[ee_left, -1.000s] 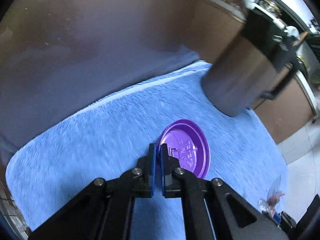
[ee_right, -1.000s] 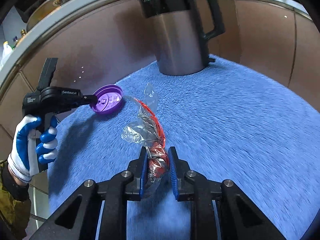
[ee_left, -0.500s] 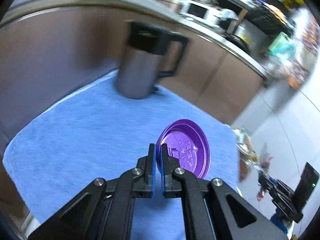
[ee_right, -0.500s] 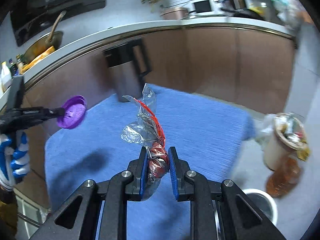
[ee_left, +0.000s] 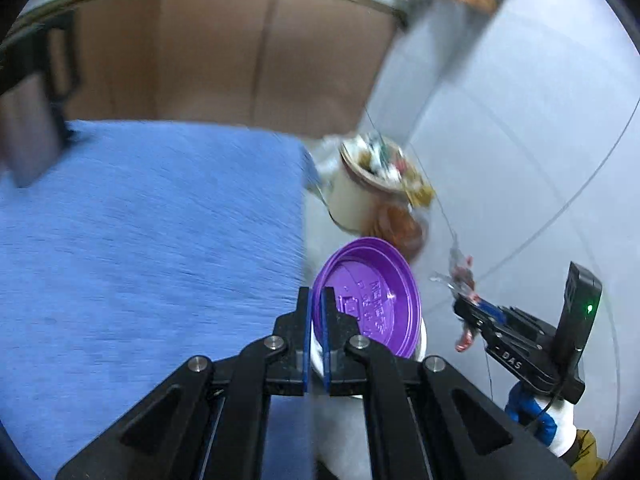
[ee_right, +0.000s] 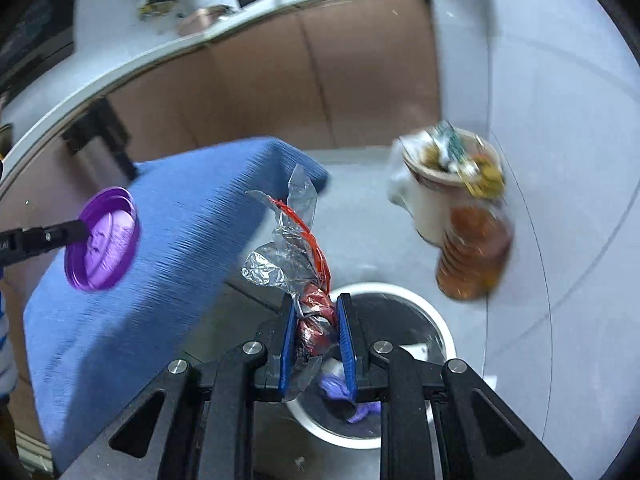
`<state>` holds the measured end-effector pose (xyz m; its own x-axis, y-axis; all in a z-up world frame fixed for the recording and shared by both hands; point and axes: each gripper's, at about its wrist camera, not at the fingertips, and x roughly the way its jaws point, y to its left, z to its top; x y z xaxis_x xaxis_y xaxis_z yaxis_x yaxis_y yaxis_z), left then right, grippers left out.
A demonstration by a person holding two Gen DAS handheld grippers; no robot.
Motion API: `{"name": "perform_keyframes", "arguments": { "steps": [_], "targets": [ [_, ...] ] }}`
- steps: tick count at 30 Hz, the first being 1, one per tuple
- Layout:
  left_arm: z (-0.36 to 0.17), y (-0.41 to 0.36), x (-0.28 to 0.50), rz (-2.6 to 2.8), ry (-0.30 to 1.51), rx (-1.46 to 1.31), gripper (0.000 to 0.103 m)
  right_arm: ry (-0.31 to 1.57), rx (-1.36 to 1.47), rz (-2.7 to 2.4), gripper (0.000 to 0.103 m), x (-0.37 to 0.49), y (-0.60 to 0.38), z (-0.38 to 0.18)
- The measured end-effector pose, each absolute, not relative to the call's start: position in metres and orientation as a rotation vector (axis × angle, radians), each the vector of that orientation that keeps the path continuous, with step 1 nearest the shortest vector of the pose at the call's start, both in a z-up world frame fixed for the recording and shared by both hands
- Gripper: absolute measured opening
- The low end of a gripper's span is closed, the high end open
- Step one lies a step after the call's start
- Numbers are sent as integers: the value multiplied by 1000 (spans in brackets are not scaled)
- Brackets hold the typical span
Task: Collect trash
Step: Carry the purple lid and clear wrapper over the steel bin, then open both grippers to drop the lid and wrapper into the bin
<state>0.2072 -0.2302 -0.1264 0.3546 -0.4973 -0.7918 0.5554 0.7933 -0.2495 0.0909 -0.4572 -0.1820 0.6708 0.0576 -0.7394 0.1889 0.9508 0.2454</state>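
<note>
A blue towel [ee_left: 140, 240] covers the table, with a steel jug [ee_left: 28, 120] standing on its far part. Brown cabinets [ee_right: 320, 80] run behind under a pale counter [ee_right: 240, 16], and the floor [ee_right: 560, 160] is grey.

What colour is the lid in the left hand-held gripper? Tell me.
Purple; the lid shows best in the left wrist view.

The left gripper [ee_left: 316, 312] pinches a purple lid [ee_left: 368, 300] beside the blue towel [ee_left: 140, 240].
</note>
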Motion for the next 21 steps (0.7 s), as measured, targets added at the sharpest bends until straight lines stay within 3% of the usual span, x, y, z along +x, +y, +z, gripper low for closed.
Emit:
{"name": "perform_keyframes", "arguments": {
  "steps": [9,11,13,21],
  "targets": [
    [-191,-323,199,-761,1091,220,6,938,398,-157,26,88,-490,-248],
    [-196,-330,197,-784,1102,217,7,948,406,-177,43,85,-496,-255],
    [-199,-333,197,-791,1099,225,7,948,407,-190,49,80,-502,-260],
    [-182,-315,190,-822,1071,167,8,934,381,-206,52,72,-501,-248]
  ]
}}
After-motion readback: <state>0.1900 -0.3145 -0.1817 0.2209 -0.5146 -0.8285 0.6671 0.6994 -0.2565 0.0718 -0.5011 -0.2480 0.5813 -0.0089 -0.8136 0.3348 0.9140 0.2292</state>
